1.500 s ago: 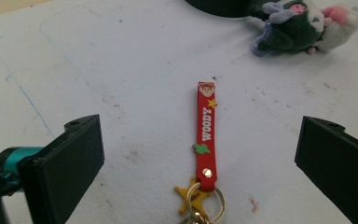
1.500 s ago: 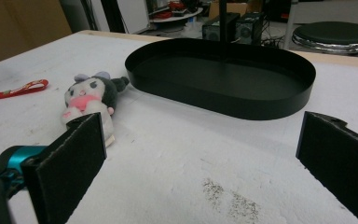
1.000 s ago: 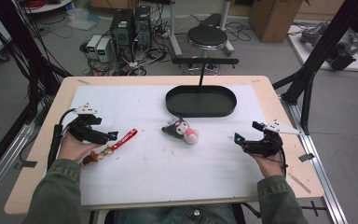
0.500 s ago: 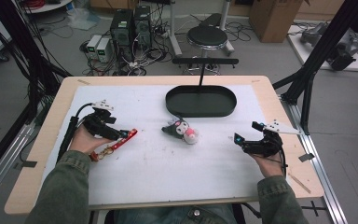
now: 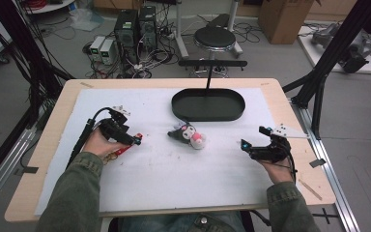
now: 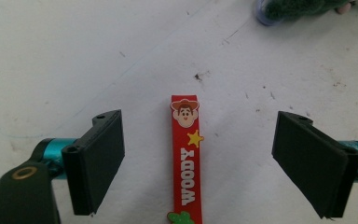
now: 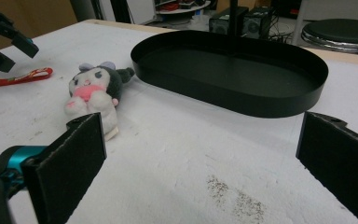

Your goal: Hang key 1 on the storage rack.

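While the left gripper (image 5: 136,140) hung over the red strap (image 5: 121,150) on the white mat (image 5: 174,179) in the high view, the plush toy (image 5: 189,135) lay well apart. From the left gripper view, jaws stood spread astride the strap (image 6: 185,158); it looked light, floppy, best pinched across its width. From the right gripper view, that claw was spread too, near the black tray (image 7: 279,100), nothing blocking.

The high view looks down on the table (image 5: 53,145); both gripper views skim close, sharing the red strap (image 6: 185,158).
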The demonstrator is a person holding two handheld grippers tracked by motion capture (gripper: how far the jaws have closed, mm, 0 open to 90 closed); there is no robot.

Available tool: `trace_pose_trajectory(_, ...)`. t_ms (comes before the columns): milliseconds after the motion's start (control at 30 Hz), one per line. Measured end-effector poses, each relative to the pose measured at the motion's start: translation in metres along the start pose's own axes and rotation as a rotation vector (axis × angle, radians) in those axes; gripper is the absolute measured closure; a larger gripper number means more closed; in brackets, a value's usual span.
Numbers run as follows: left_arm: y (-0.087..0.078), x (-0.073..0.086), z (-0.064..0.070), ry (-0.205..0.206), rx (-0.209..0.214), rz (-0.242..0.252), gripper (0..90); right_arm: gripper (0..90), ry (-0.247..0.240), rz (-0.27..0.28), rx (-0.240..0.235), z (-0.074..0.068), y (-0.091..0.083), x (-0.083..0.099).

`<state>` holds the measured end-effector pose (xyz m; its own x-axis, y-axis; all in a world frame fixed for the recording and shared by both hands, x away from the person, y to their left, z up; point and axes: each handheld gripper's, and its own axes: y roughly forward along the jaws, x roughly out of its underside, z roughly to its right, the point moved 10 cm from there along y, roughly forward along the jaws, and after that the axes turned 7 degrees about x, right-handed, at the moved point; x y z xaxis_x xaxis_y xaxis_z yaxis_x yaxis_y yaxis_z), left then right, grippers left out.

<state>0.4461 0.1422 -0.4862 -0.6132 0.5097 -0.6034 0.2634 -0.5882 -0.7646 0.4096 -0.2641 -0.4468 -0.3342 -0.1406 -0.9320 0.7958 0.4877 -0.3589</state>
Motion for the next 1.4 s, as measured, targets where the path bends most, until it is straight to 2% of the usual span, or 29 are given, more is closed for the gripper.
trace_pose_trajectory(133, 0.005, 0.002, 0.0, 0.004, -0.007, -0.022, 20.6, 0.4, 0.005, -0.001, -0.002, 0.0, -0.001, 0.0)
trace_pose_trajectory(267, 0.008, 0.008, -0.002, -0.015, -0.004, -0.071, 24.1, 0.4, 0.008, -0.003, 0.003, 0.0, 0.0, 0.0)
trace_pose_trajectory(500, 0.01, 0.011, -0.008, -0.03, -0.028, -0.087, 34.7, 0.4, -0.005, -0.01, 0.002, -0.001, 0.002, 0.002)
trace_pose_trajectory(633, 0.012, 0.015, -0.012, -0.043, -0.062, -0.114, 47.6, 0.4, 0.0, -0.037, -0.012, -0.003, 0.003, 0.006)
trace_pose_trajectory(700, 0.012, 0.015, -0.013, -0.044, -0.076, -0.111, 54.3, 0.4, -0.01, -0.044, -0.014, -0.003, 0.004, 0.007)
trace_pose_trajectory(767, 0.01, 0.015, -0.015, -0.028, -0.094, -0.121, 66.4, 0.4, -0.007, -0.049, -0.017, -0.004, 0.004, 0.008)
trace_pose_trajectory(800, 0.01, 0.015, -0.015, -0.023, -0.097, -0.12, 71.8, 0.4, -0.01, -0.051, -0.014, -0.004, 0.005, 0.008)
trace_pose_trajectory(867, 0.011, 0.016, -0.015, -0.017, -0.103, -0.115, 73.0, 0.4, -0.008, -0.053, -0.009, -0.003, 0.005, 0.008)
trace_pose_trajectory(1033, 0.009, 0.016, -0.017, -0.047, -0.089, -0.109, 74.5, 0.4, -0.01, -0.043, -0.002, -0.001, 0.004, 0.007)
trace_pose_trajectory(1133, 0.006, 0.015, -0.018, -0.052, -0.088, -0.104, 74.7, 0.4, -0.005, -0.049, -0.006, -0.002, 0.004, 0.007)
trace_pose_trajectory(1300, -0.009, 0.009, -0.015, -0.077, -0.049, -0.047, 74.7, 0.4, -0.004, -0.045, 0.0, -0.001, 0.004, 0.007)
trace_pose_trajectory(1400, -0.02, 0.004, -0.014, -0.084, -0.041, -0.005, 74.7, 0.4, -0.004, -0.036, 0.005, 0.001, 0.004, 0.006)
